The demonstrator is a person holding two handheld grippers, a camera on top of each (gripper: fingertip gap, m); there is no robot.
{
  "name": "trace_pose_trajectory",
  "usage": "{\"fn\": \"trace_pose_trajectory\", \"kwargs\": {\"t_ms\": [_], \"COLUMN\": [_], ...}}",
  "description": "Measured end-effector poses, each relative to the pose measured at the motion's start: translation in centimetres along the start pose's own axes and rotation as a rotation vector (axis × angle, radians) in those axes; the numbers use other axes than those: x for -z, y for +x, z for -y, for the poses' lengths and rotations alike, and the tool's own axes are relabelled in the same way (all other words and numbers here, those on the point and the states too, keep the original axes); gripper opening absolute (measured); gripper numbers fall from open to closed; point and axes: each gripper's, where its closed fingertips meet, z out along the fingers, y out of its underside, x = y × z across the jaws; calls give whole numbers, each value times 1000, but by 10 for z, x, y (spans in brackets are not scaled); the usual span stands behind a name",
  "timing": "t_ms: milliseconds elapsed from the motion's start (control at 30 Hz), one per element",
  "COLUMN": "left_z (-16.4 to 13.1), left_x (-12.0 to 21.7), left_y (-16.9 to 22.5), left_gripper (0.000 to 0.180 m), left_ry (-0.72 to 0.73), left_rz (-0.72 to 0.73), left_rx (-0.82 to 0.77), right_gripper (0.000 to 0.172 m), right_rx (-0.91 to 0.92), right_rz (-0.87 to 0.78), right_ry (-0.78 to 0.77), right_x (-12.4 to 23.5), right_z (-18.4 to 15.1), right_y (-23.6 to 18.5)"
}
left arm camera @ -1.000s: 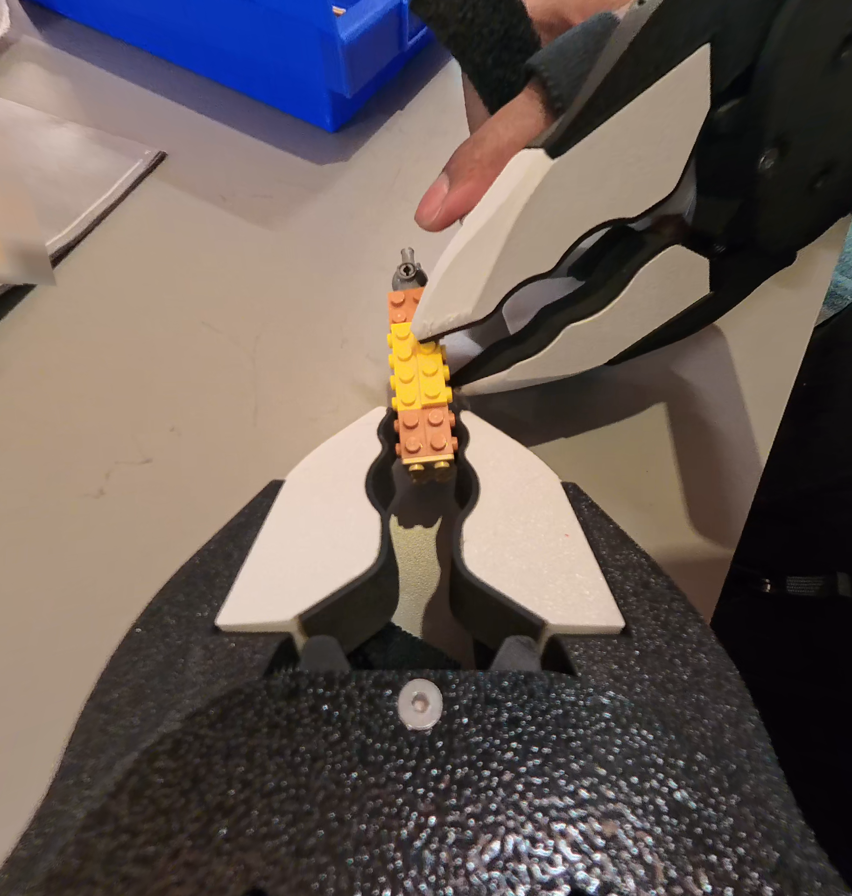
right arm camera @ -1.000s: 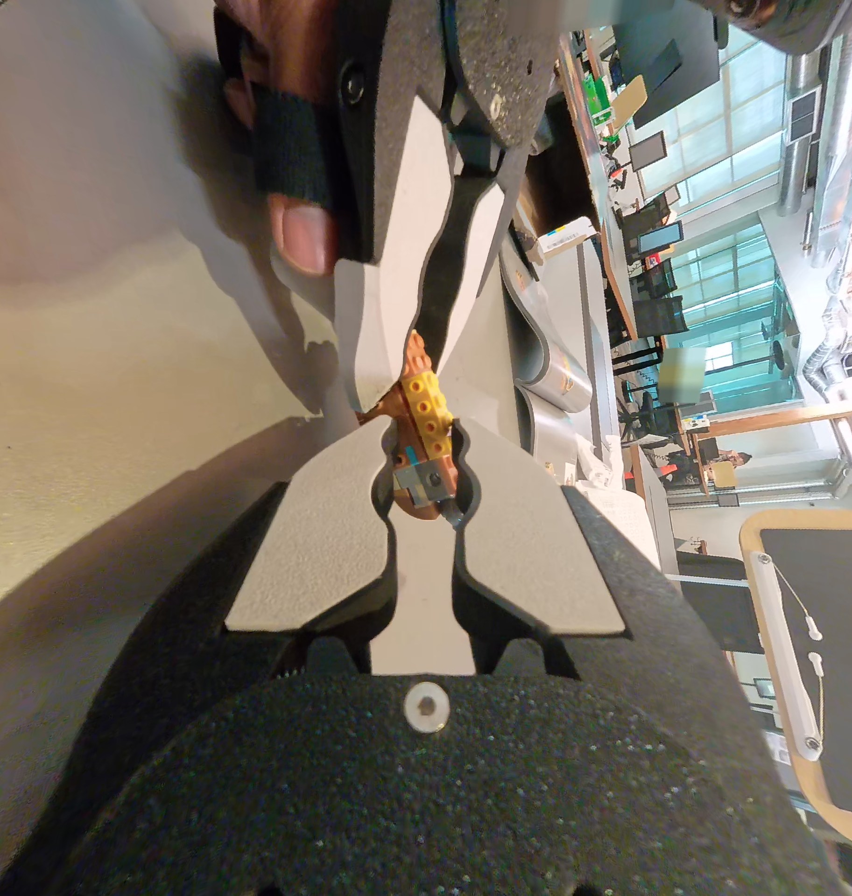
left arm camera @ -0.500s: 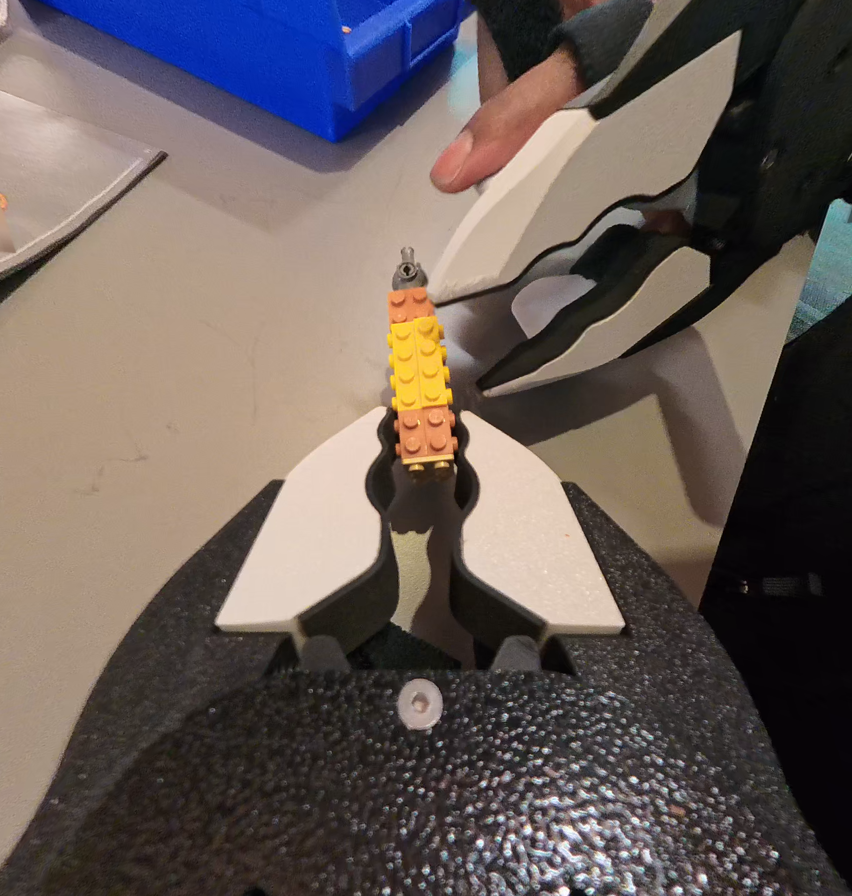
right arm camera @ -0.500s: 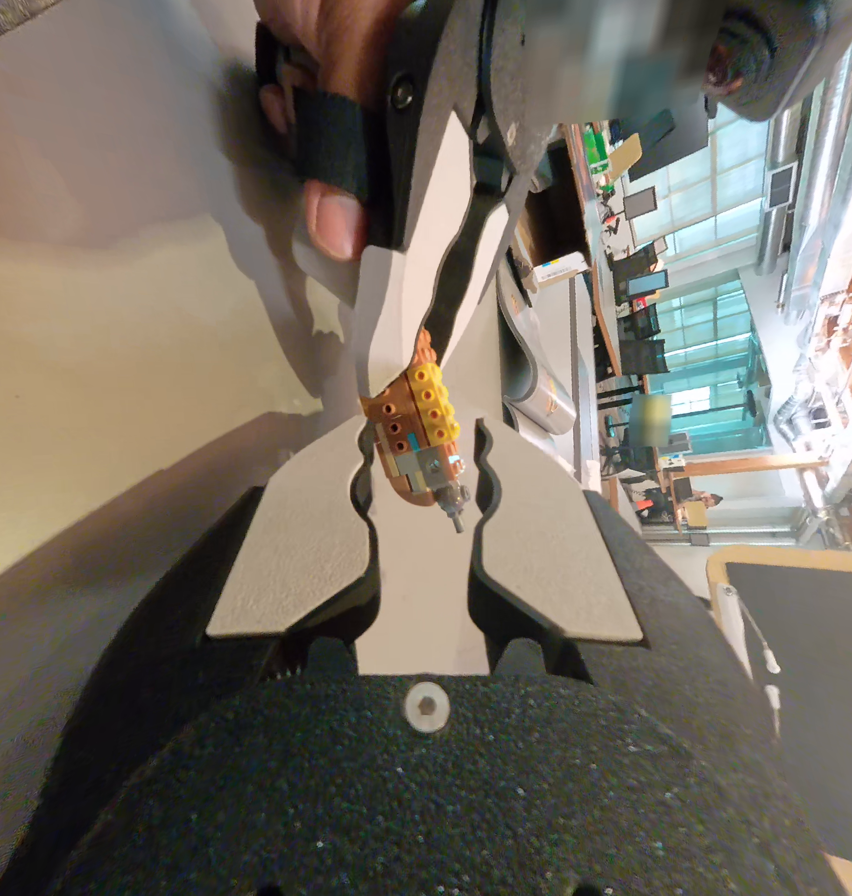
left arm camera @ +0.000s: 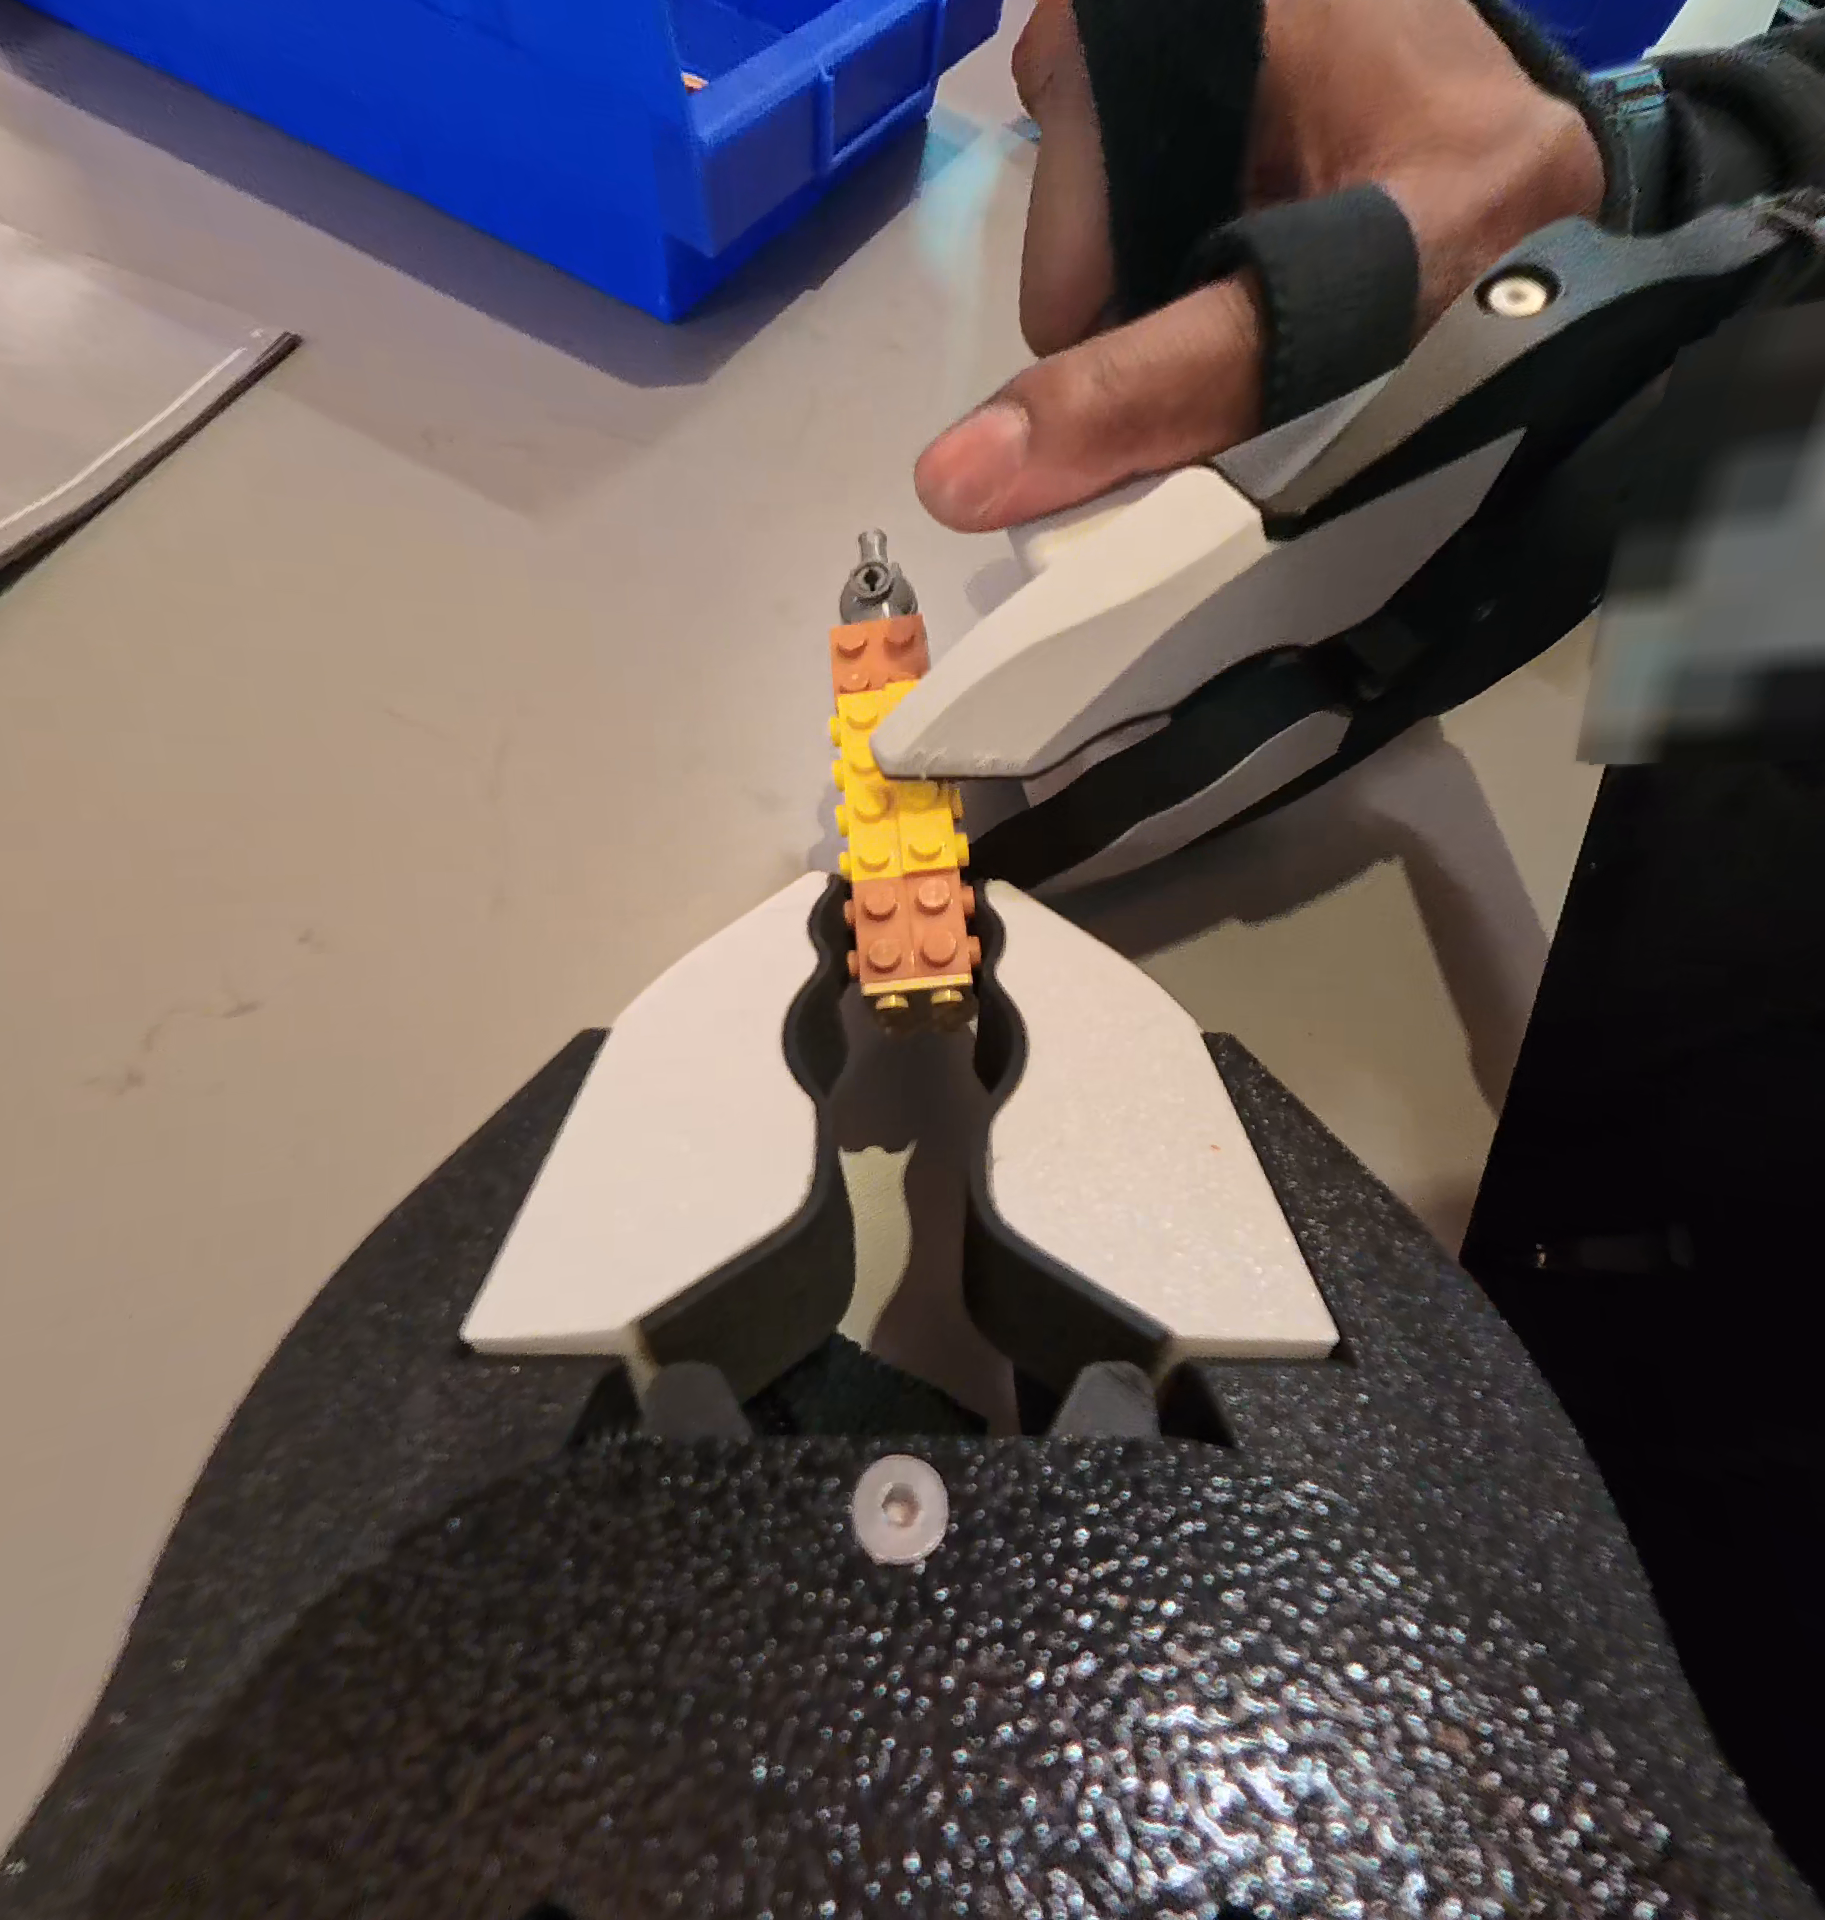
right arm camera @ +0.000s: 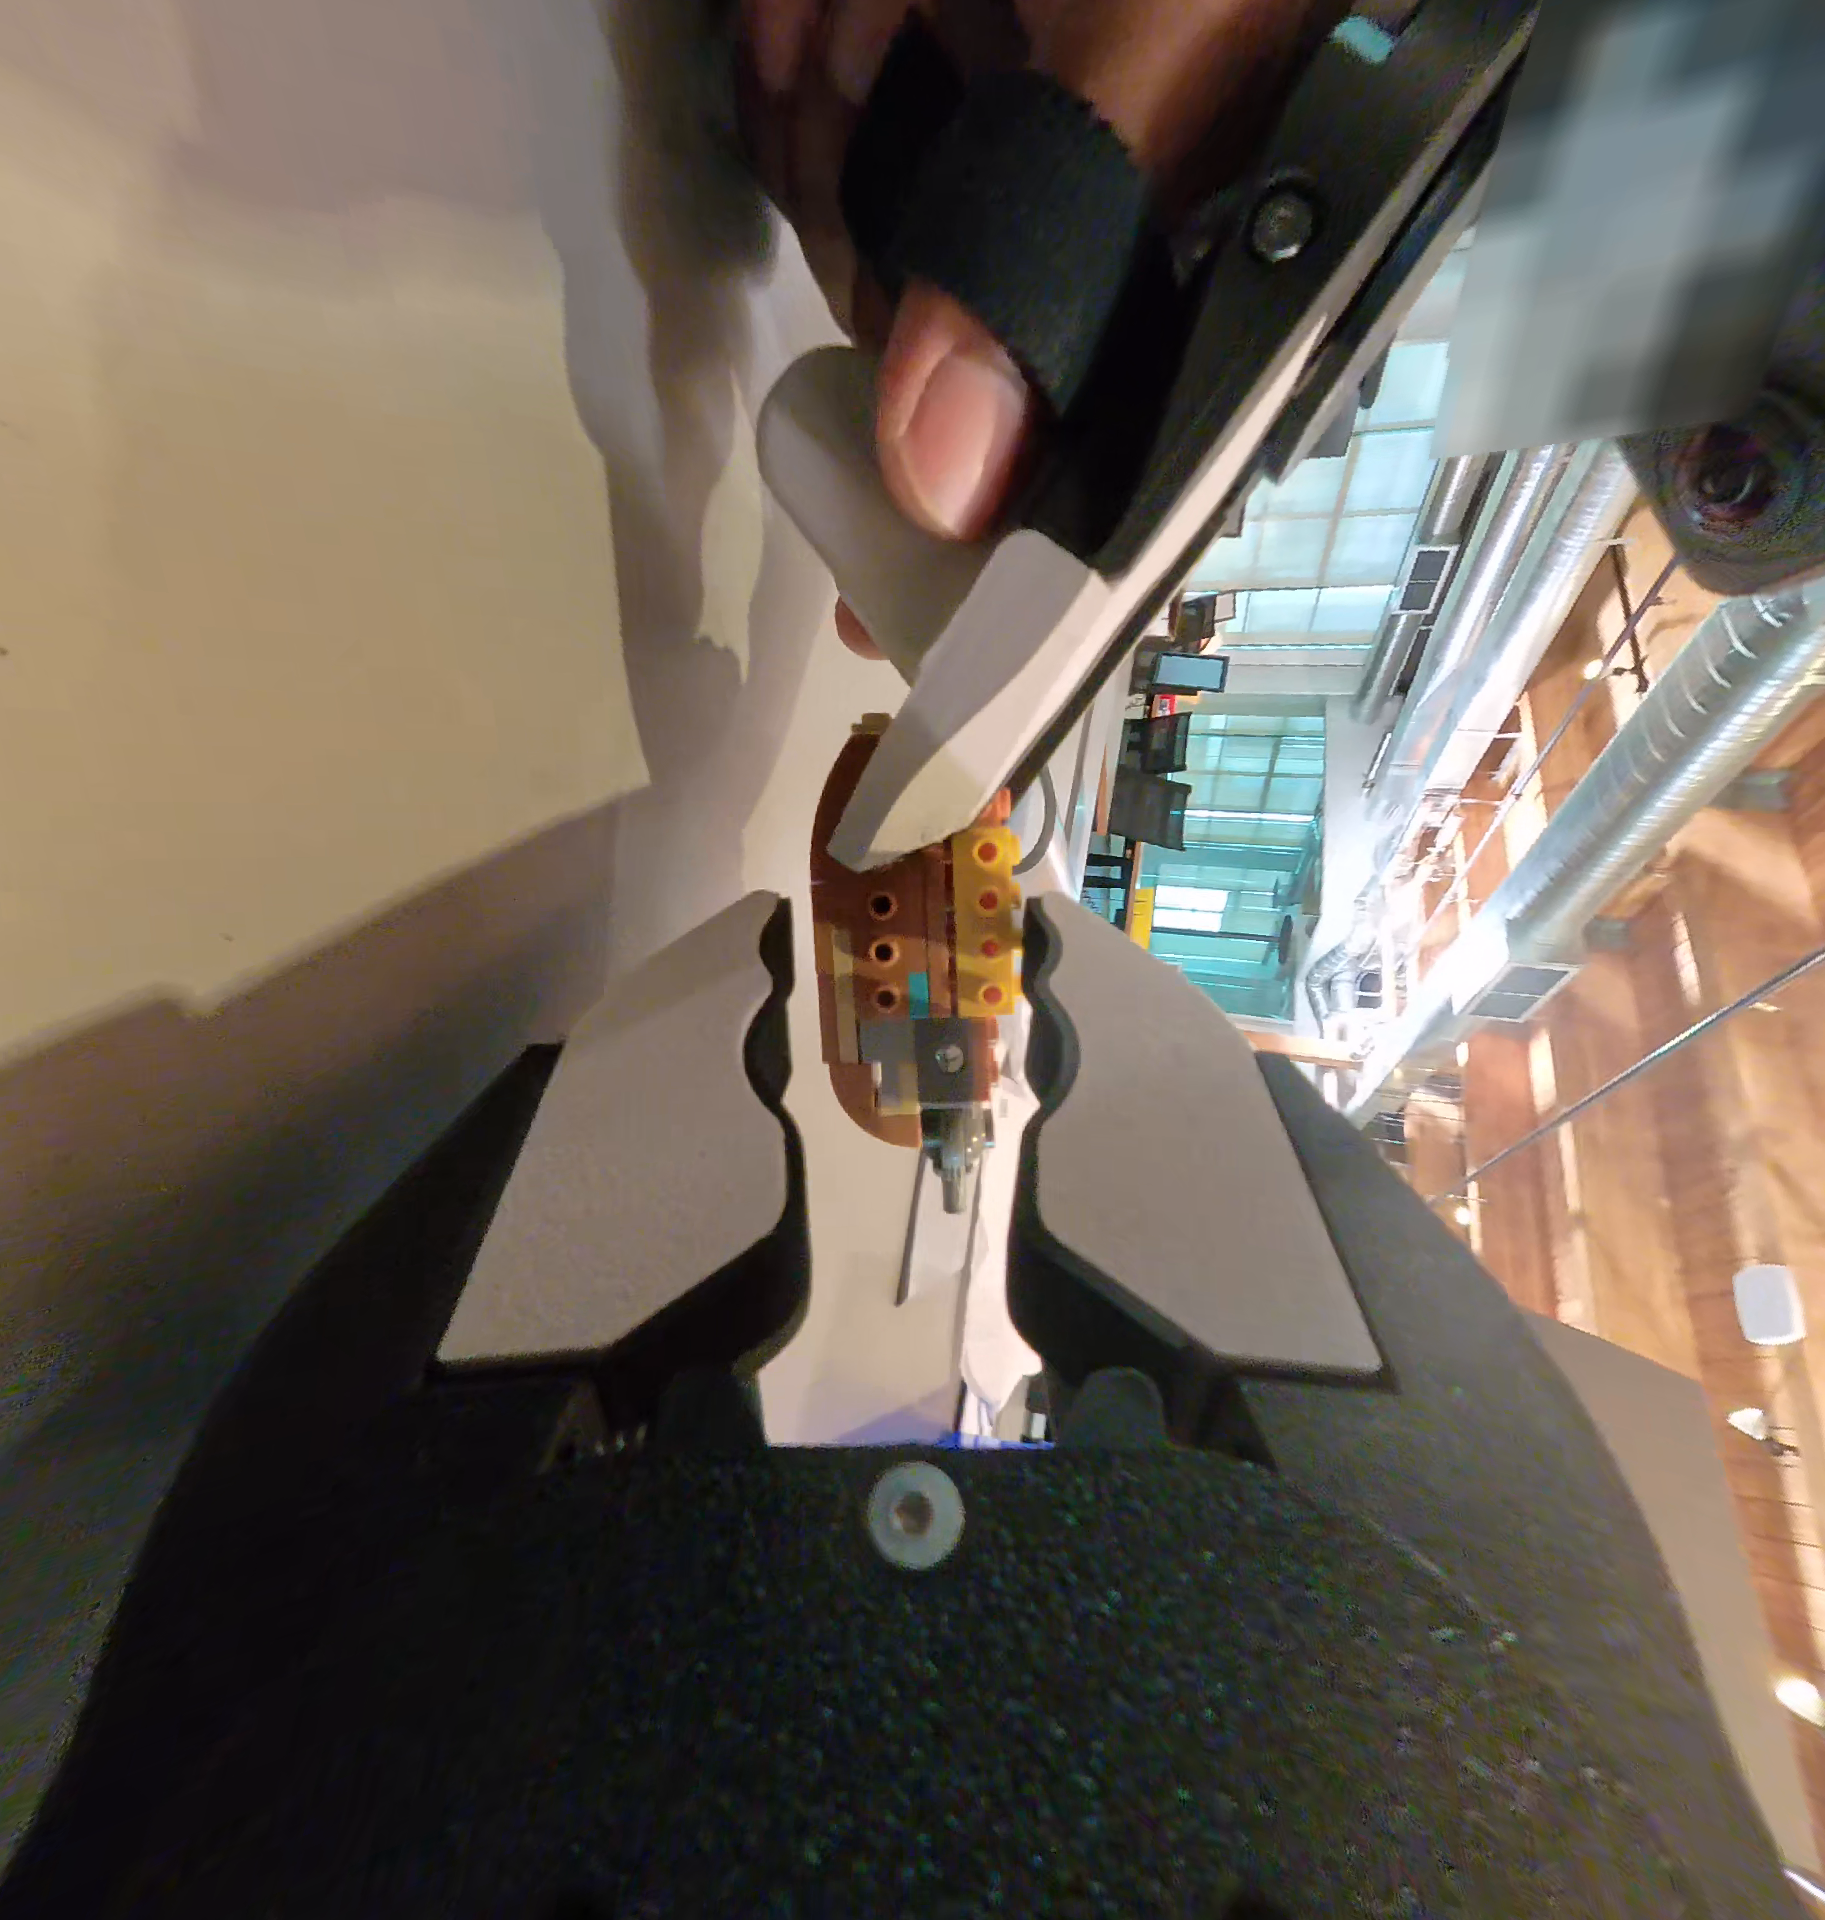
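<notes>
Grey tabletop below, with a blue bin at the far left. Held above it in the left gripper, closed narrow with both pads pressed on the near orange end: a small brick model of orange and yellow, pointing far, a grip that looks centred and firm enough for a steady model. Set wide around the yellow middle from the right, holding nothing: the right gripper, with a clear gap on one side and perhaps a light touch on the studs on the other, hard to tell.
</notes>
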Motion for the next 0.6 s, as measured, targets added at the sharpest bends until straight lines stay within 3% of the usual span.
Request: {"fn": "trace_pose_trajectory", "kwargs": {"t_ms": [600], "left_z": [8], "left_x": [1], "left_y": [5], "left_gripper": [21], "left_ry": [25], "left_rz": [-1], "left_rx": [-38], "right_gripper": [37], "right_rx": [1], "right_rz": [4], "right_ry": [3], "right_x": [5], "right_z": [0], "right_y": [6]}}
